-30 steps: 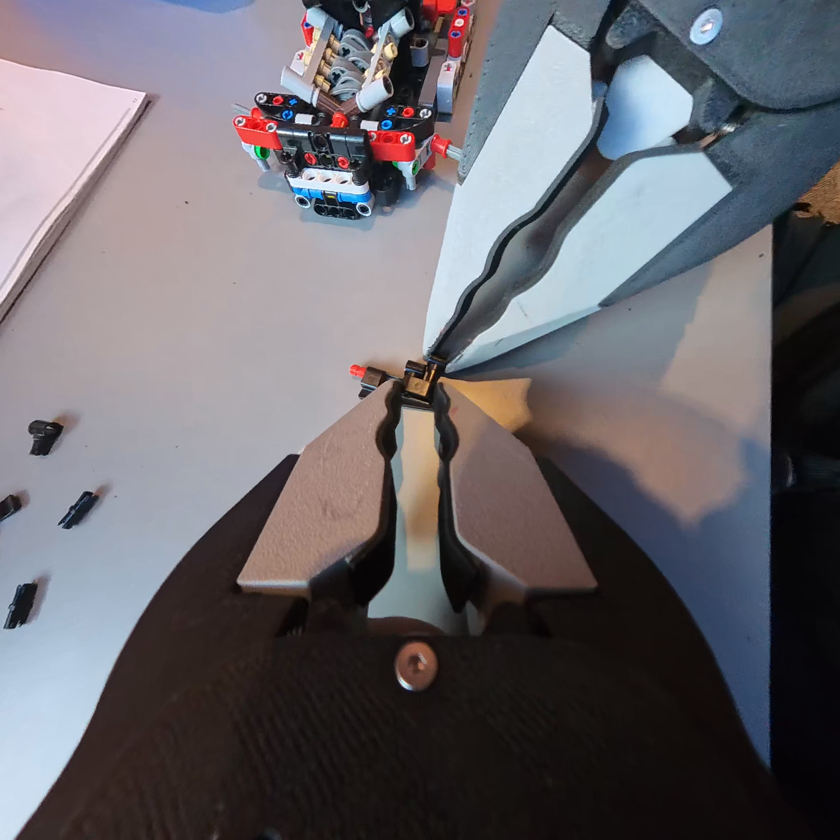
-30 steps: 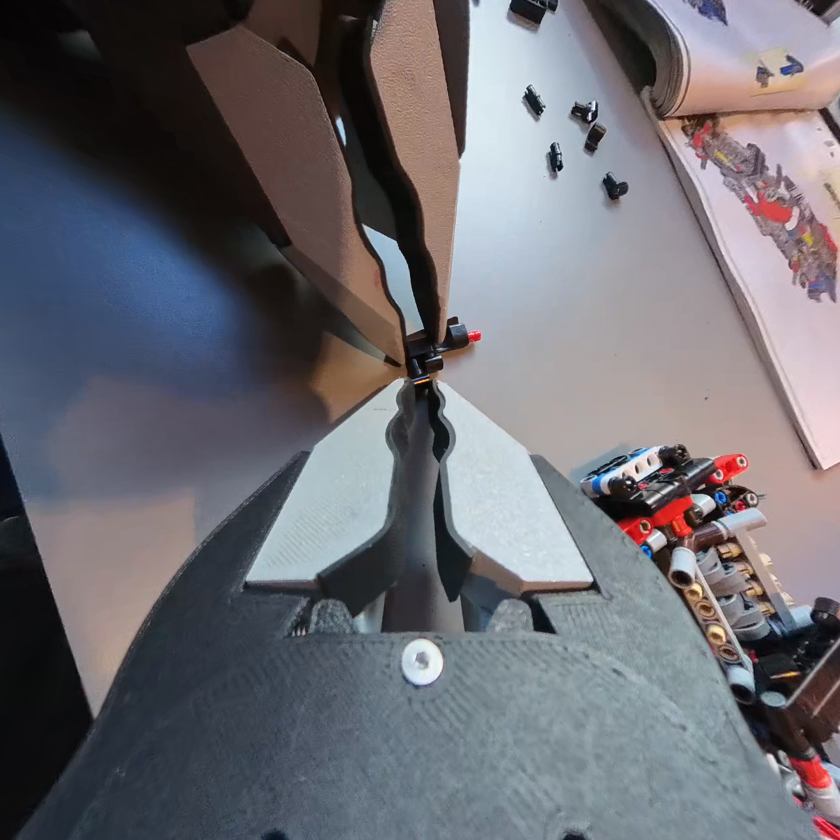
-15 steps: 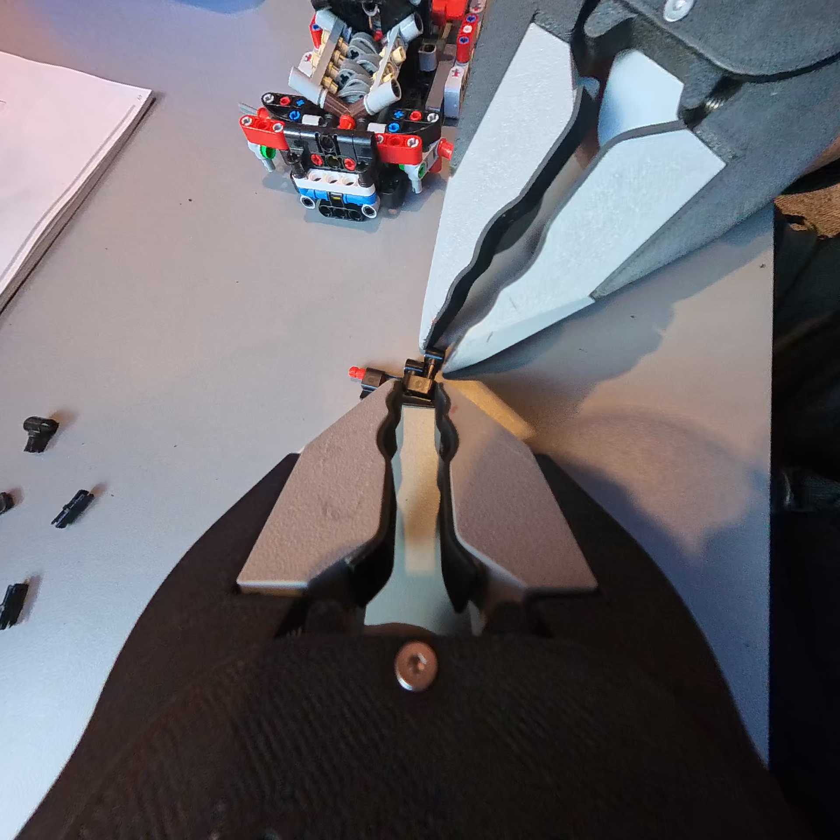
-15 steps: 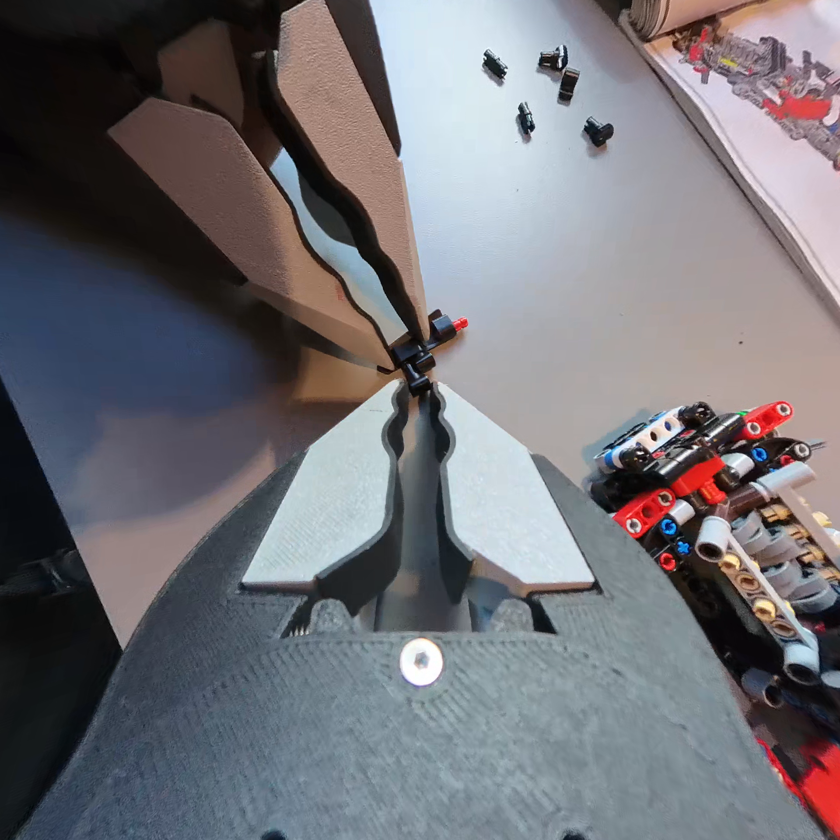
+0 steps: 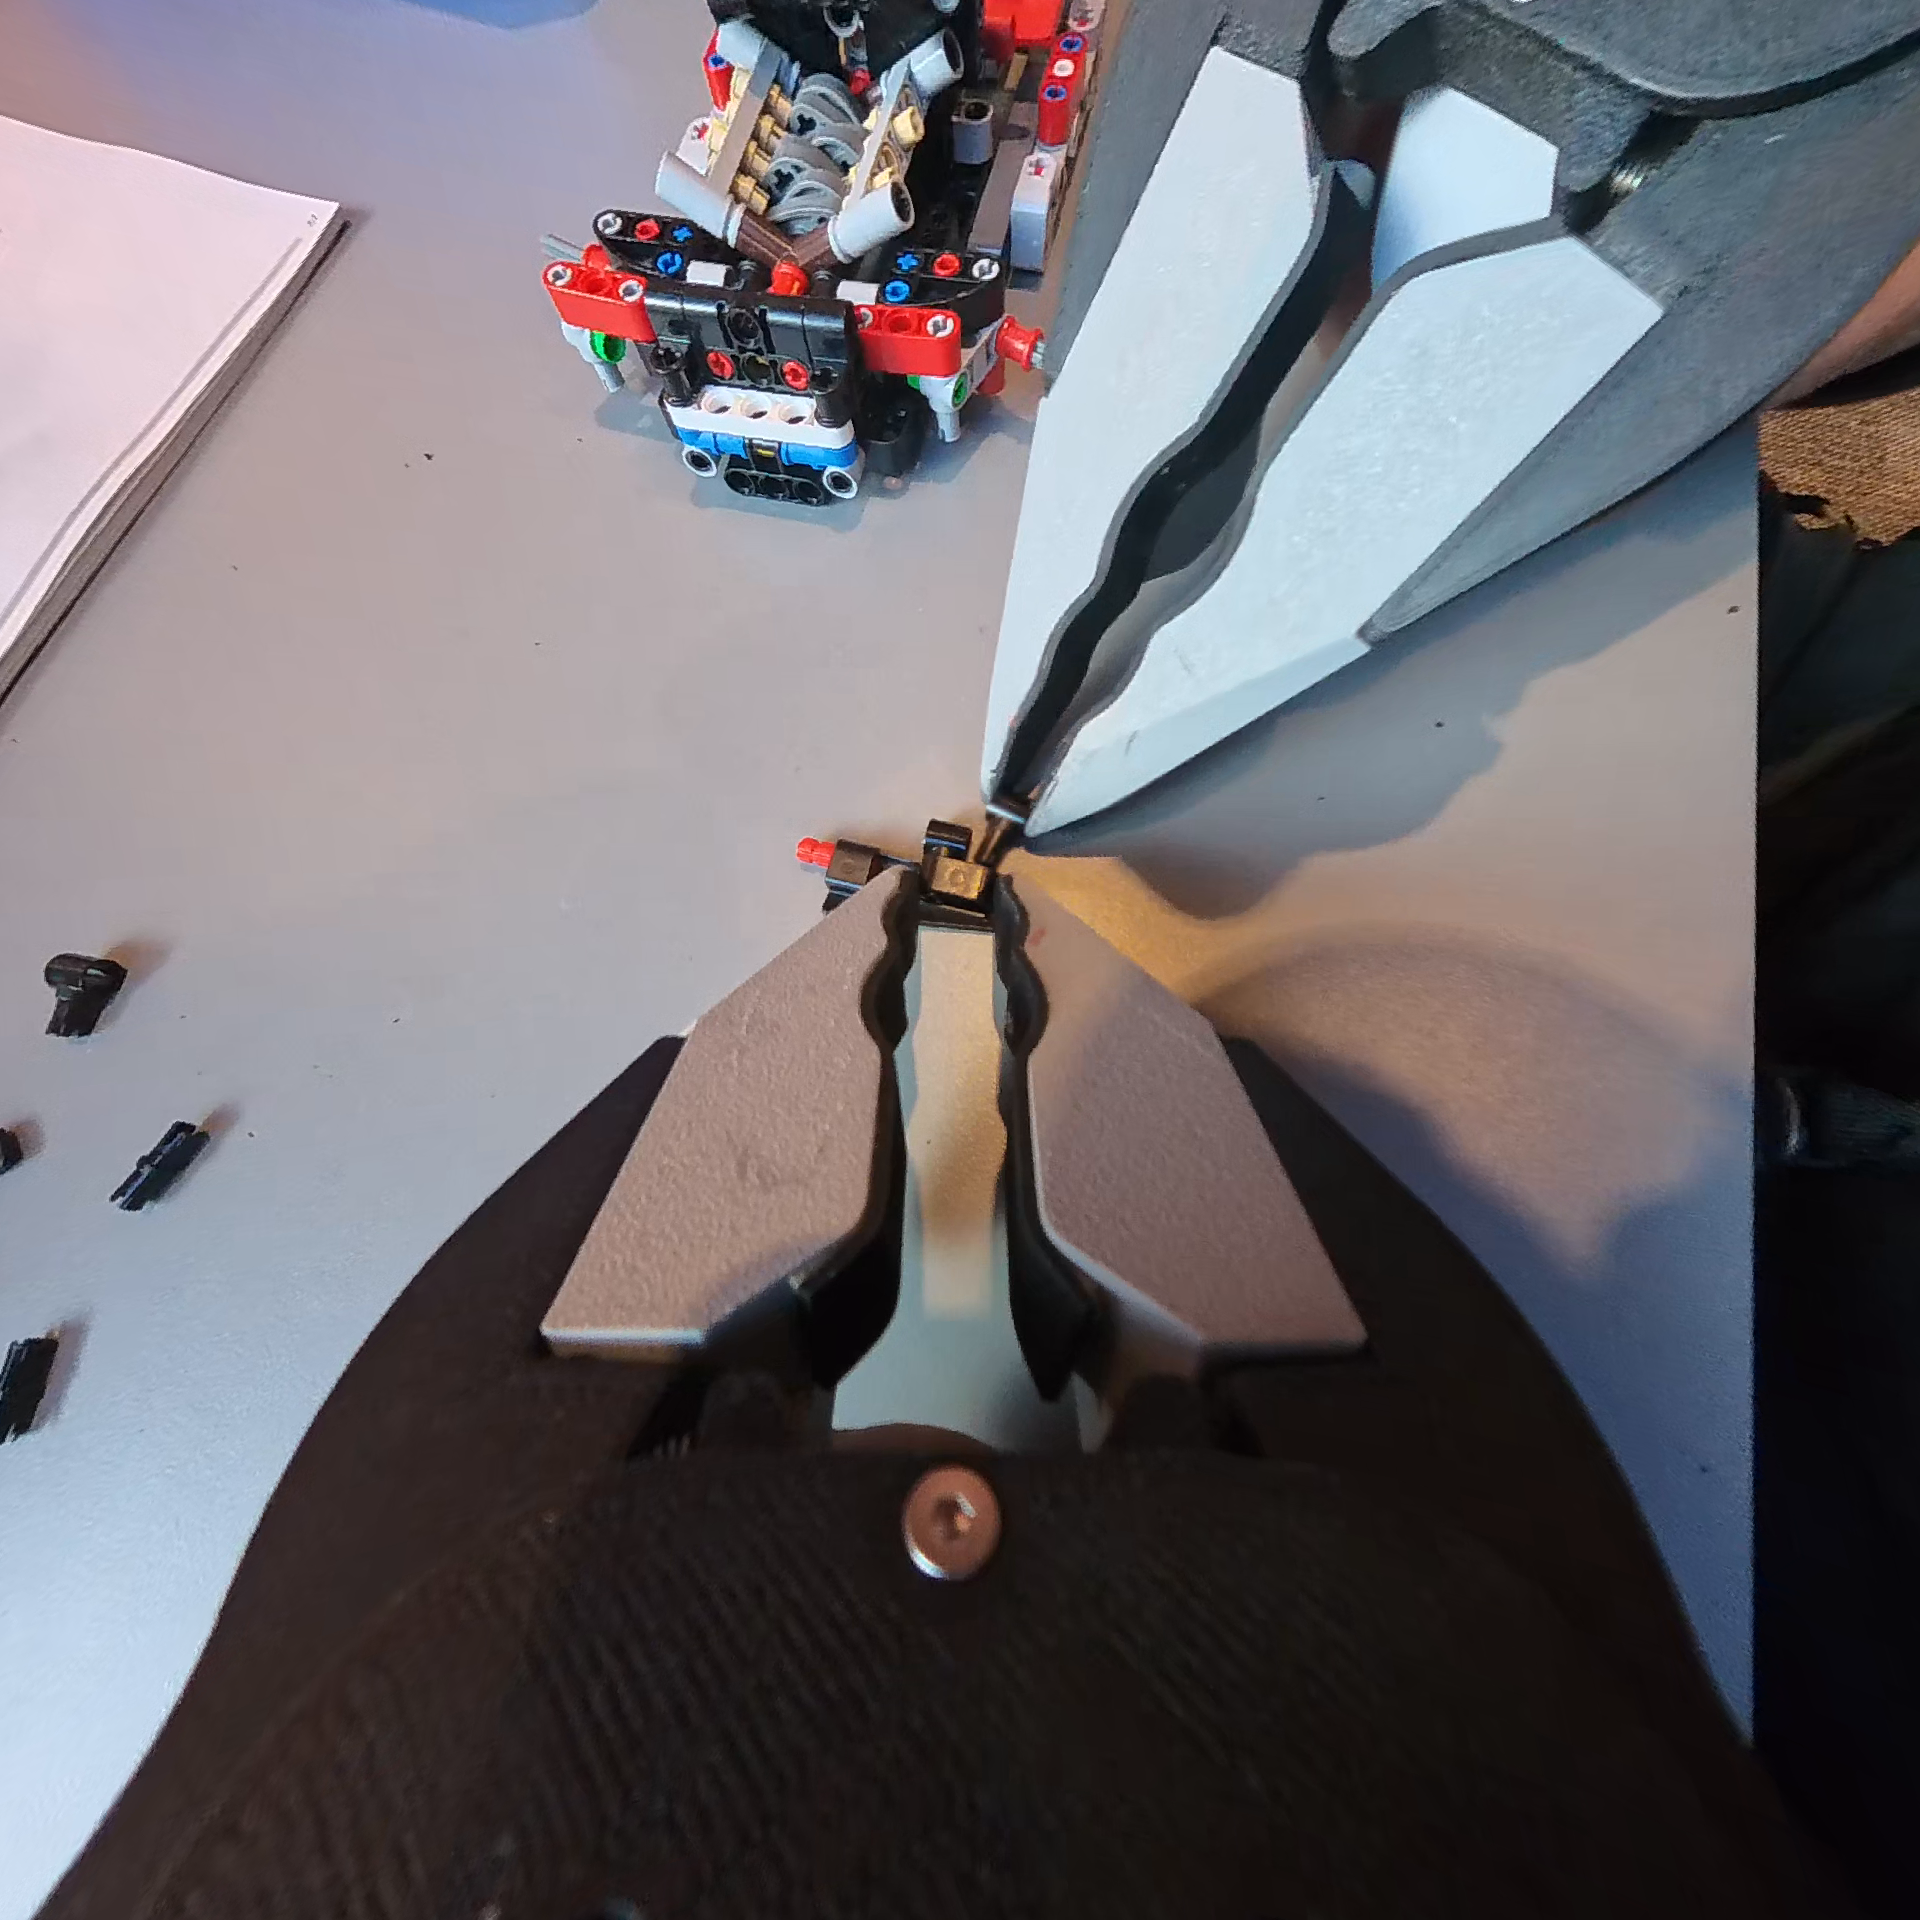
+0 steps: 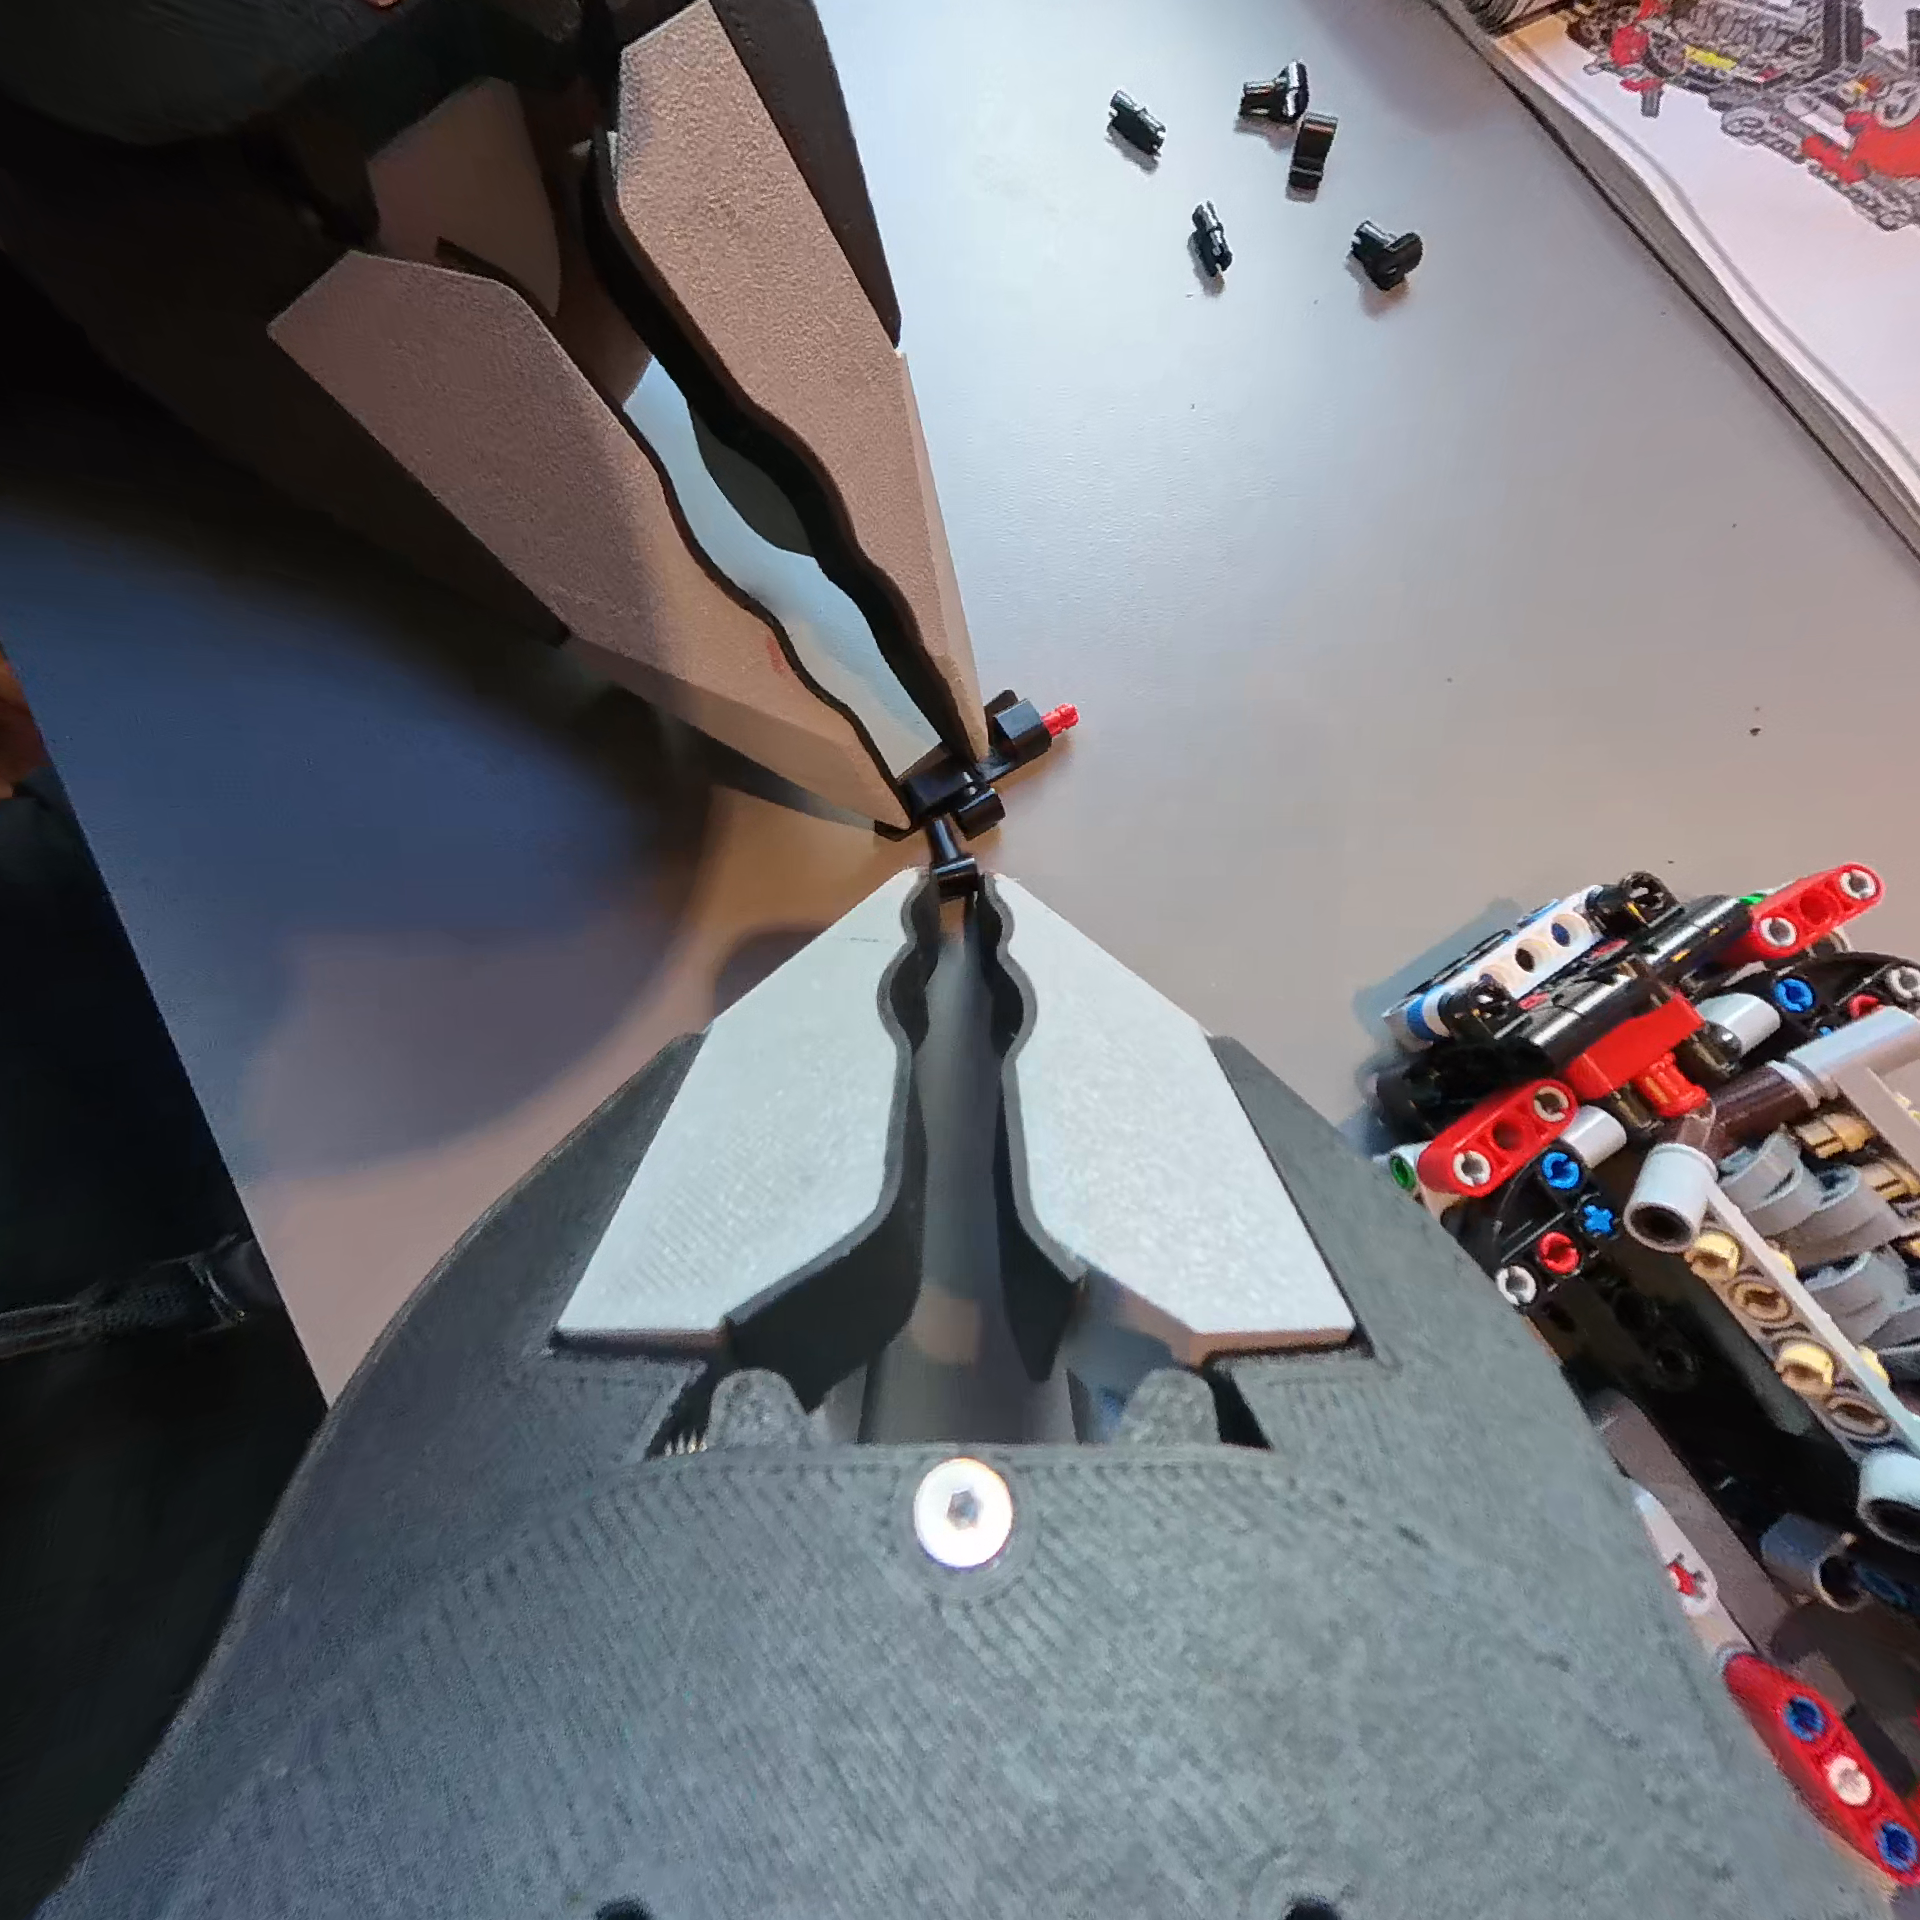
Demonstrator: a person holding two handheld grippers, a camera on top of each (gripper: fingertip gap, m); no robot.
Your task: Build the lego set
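Note:
My left gripper (image 5: 951, 902) is shut on a small black connector assembly (image 5: 957, 876) with a red axle tip (image 5: 814, 851), held just above the grey table. My right gripper (image 6: 954, 885) is shut on a short black pin (image 6: 949, 858). The pin's free end meets the assembly (image 6: 1013, 727) at the left gripper's tips (image 6: 938, 802). In the left wrist view the right gripper (image 5: 1013, 818) comes down from the upper right, tip to tip with the left. The partly built red, black and grey model (image 5: 774, 332) stands behind; it also shows in the right wrist view (image 6: 1662, 1091).
Several loose black pins (image 5: 83, 987) lie at the left; they also show in the right wrist view (image 6: 1288, 135). An open instruction booklet (image 5: 125, 364) lies beyond them, also in the right wrist view (image 6: 1766, 177). The table edge (image 5: 1756, 1143) runs close beside both grippers. Only a small space, under 4 cm, lies between the two pairs of fingers.
The right gripper has drawn back a little and tilted, so more of the pin shows between the two sets of tips. The left gripper has kept its hold and barely moved.

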